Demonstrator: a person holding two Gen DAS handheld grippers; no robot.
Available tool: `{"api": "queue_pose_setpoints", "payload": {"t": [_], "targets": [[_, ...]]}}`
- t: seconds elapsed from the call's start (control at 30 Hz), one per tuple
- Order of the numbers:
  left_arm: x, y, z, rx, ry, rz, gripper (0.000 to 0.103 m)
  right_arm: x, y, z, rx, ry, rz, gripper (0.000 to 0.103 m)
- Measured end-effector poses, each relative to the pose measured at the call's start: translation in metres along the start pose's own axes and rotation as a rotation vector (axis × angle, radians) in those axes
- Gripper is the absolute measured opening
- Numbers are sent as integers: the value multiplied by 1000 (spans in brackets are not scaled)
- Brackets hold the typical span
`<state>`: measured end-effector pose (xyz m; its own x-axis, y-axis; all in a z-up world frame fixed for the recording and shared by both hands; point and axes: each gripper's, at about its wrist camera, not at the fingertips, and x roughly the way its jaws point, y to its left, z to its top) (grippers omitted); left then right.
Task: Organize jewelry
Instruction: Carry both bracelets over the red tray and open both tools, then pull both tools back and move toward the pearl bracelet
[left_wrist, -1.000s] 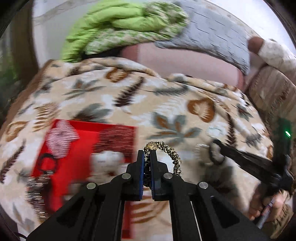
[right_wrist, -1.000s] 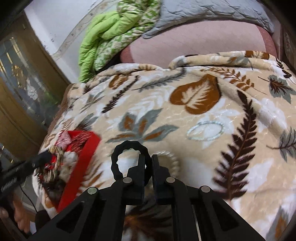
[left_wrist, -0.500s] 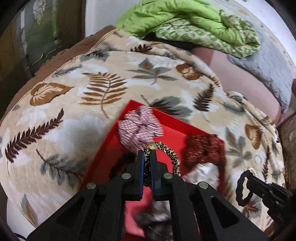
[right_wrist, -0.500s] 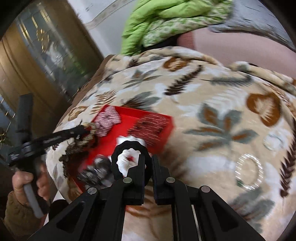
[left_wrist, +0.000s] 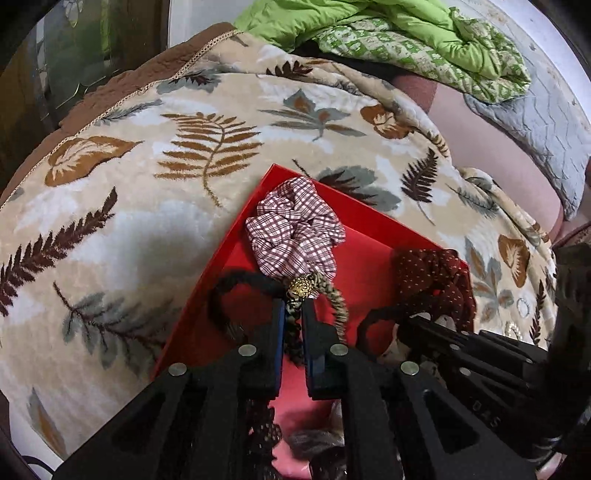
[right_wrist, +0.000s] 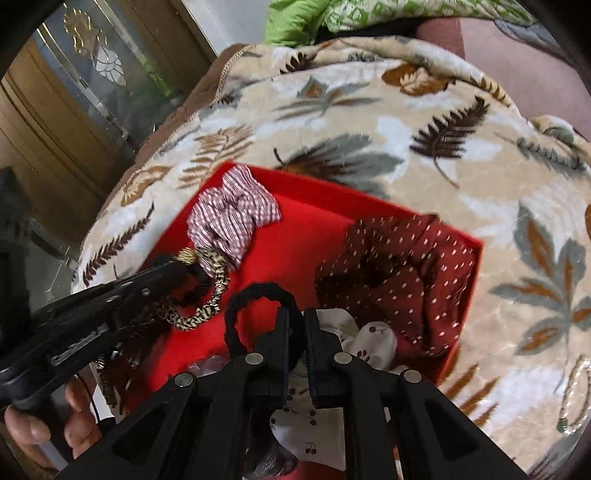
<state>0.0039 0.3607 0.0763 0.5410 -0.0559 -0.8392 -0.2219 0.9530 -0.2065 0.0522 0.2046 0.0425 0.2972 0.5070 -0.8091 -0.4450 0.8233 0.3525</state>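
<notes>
A red box (left_wrist: 369, 258) lies on the leaf-print blanket. My left gripper (left_wrist: 293, 306) hangs over its near part with a leopard-print hair tie (left_wrist: 338, 302), gold bead on top, between the pads; the jaws are opening. My right gripper (right_wrist: 296, 314) grips a black hair tie (right_wrist: 236, 306) over the box's middle, jaws likewise opening. The left gripper (right_wrist: 177, 266) reaches in from the left in the right wrist view. Inside the box (right_wrist: 295, 240) lie a checked scrunchie (left_wrist: 295, 229), a dark red dotted scrunchie (right_wrist: 399, 266) and a white cherry-print one (right_wrist: 373, 339).
A second black loop (left_wrist: 218, 295) rests by the box's left wall. Sparkling bangles (right_wrist: 576, 398) lie on the blanket (left_wrist: 147, 221) to the right. Green bedding (left_wrist: 388, 33) is piled behind. A glass-fronted wooden cabinet (right_wrist: 74, 92) stands to the left. A hand (right_wrist: 74, 421) holds the left gripper's handle.
Both grippers swung left from the open blanket to above the red box, each carrying its hair tie. The right one came in last, close beside the left.
</notes>
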Motion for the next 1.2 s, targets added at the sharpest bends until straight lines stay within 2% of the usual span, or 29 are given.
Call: {"api": "queue_pose_setpoints", "payload": {"t": [0.07, 0.2, 0.33, 0.4, 0.63, 0.77, 0.9, 1.2], "targets": [[-9, -2, 0, -1, -18, -7, 16, -5, 0, -1, -3, -8, 5, 13], [-41, -10, -3, -6, -89, -17, 41, -24, 4, 0, -34, -46, -3, 21], [-67, -18, -12, -11, -135, -11, 49, -56, 3, -10, -36, -101, -6, 33], [-78, -24, -20, -10, -148, 1, 50, -74, -1, -22, -32, -123, -14, 36], [-102, -58, -54, 42, -178, 66, 50, -129, -37, -86, 24, -172, -97, 38], [-110, -91, -83, 105, -188, 89, 52, -159, -64, -126, 116, -208, -139, 44], [-110, -124, -104, 186, -176, 101, 54, -178, -83, -157, 170, -233, -194, 45], [-119, -169, -127, 299, -170, 108, 55, -202, -108, -188, 235, -259, -245, 48]]}}
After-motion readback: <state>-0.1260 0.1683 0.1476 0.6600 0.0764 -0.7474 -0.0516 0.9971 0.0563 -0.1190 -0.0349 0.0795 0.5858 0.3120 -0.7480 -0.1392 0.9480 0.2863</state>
